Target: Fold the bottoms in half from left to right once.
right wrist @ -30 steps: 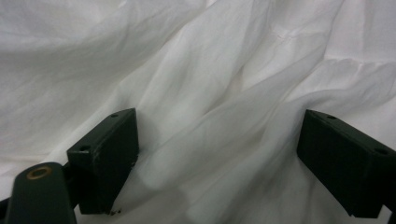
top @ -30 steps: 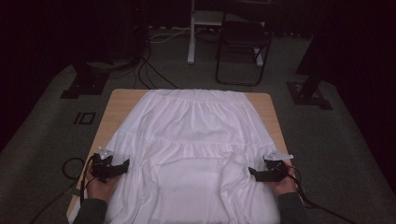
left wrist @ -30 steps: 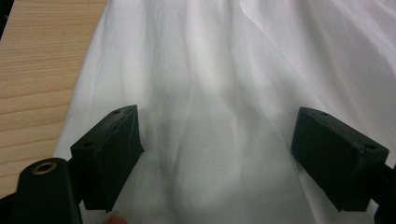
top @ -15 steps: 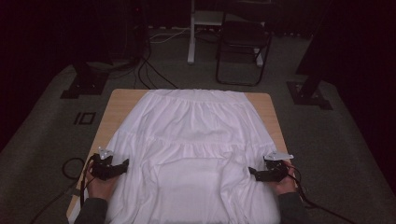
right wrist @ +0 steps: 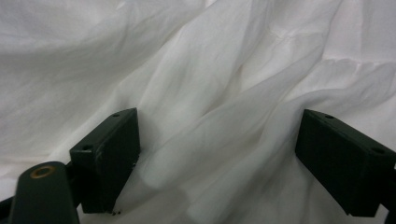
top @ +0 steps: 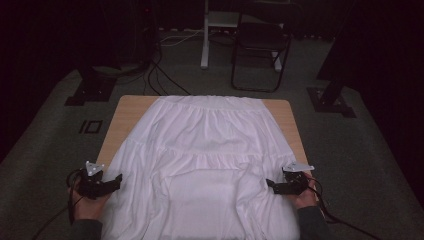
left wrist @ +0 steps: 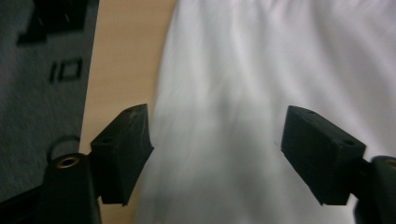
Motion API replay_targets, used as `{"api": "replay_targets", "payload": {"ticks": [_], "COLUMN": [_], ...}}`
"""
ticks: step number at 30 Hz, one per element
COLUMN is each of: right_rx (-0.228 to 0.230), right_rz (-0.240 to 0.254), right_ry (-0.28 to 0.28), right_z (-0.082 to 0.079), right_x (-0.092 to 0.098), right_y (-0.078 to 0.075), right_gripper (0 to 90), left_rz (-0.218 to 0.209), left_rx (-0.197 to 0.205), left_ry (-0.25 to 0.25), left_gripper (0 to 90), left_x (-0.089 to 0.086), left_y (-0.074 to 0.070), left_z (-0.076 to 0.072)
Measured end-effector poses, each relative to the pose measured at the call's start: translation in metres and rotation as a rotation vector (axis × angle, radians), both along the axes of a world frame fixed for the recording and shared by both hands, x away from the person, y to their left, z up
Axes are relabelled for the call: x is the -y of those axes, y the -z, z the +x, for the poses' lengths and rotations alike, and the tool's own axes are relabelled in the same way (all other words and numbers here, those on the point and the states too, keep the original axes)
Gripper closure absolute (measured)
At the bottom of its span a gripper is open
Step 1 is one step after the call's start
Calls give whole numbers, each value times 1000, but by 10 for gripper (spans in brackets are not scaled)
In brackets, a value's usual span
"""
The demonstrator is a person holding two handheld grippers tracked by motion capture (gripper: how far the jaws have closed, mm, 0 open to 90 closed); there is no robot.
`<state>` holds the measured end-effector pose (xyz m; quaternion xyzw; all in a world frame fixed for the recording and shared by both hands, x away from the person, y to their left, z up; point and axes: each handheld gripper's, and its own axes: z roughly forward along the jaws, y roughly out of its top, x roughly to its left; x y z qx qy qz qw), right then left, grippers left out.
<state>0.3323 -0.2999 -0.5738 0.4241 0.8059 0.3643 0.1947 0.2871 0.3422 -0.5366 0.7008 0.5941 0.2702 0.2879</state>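
High view shows the white skirt (top: 205, 165) spread over the table (top: 127, 112), its waistband at 12 o'clock and its hem hanging off at 6. The left tool (top: 107, 184) sits at 8 o'clock, jaws wide, having just opened further, with nothing between them. The right tool (top: 274, 187), at 4 o'clock, gapes wide over a raised fold. Risk, as I judge it: thin cloth may slip or bunch unevenly. A chair (top: 260, 47) and floor cables (top: 165, 75) stand well clear.

- A wooden table (top: 129, 111) carries a white skirt (top: 205, 165) which covers almost all its top.
- Bare wood shows beyond the left gripper (top: 107, 184), and in a strip past the right gripper (top: 276, 187).
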Motion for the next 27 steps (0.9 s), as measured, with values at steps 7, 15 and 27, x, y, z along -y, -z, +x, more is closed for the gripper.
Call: {"api": "replay_targets", "payload": {"ticks": [7,15,27], "right_rx": [0,-1,-1], "right_rz": [0,1,0], "right_ry": [0,-1,-1], "right_z": [0,0,0], "right_x": [0,0,0], "right_y": [0,0,0], "right_gripper": [131,130,130], "left_rz": [-65,-14,-14], "left_rx": [-39,-27,-20], "left_ry": [-2,-15,94], "left_gripper": [194,192,184], "left_x": [-16,-15,-2], "left_y": [17,23,25], "left_z": [0,-1,-20]}}
